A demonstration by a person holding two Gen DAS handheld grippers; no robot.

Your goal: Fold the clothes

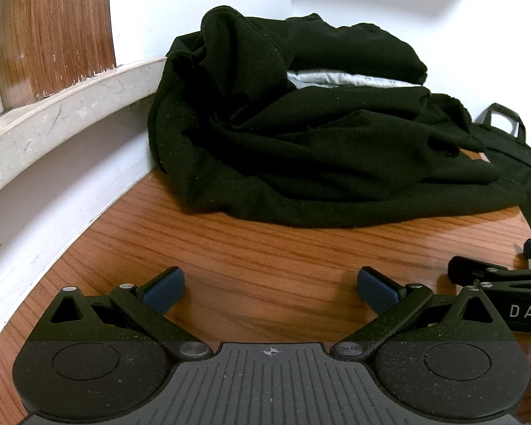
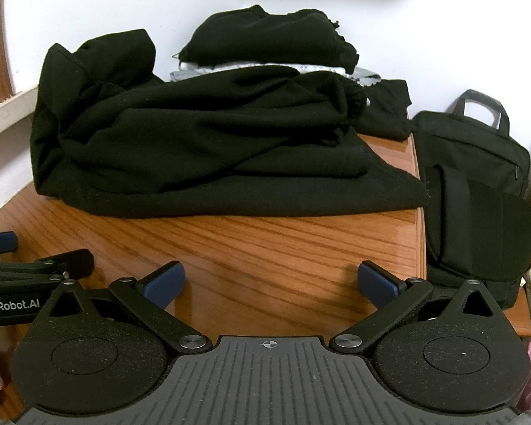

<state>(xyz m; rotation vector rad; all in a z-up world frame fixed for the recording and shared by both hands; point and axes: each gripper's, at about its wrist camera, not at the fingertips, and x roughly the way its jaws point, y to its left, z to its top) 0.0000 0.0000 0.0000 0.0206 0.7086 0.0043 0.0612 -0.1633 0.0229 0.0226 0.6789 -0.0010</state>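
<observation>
Both handheld units are hovering low over the bare front strip of the reddish-brown wood-grain tabletop (image 1: 265,248), angled down at it, well short of the laundry, so this is looking like the staging pose ahead of a first reach. The left gripper (image 1: 270,288) is sitting with its blue-padded fingers spread wide, nothing between them; the right gripper (image 2: 270,285) is doing the same, jaws fully apart and empty. They're being held side by side, each one poking into the edge of the other's view, probably so both can go in on the fabric together. The task item, a crumpled black fleece-like garment (image 2: 212,148), is lying in a loose heap at the back of the table, pushed up against the white wall (image 1: 194,0) and the pale ledge (image 1: 70,102) on the left, hem draping toward the front. Behind it a second folded black piece (image 2: 265,39) is resting on something light grey (image 2: 230,67), likely the done stack, but that's a guess. A black fabric laptop bag with a carry handle (image 2: 478,148) is leaning off the table's right edge, out of the working zone. Readable text: "DAS" on the right unit's arm in the left view, "enRobot.AI" on the left unit's arm in the right view, both cut off by the frame. Folding not yet started
</observation>
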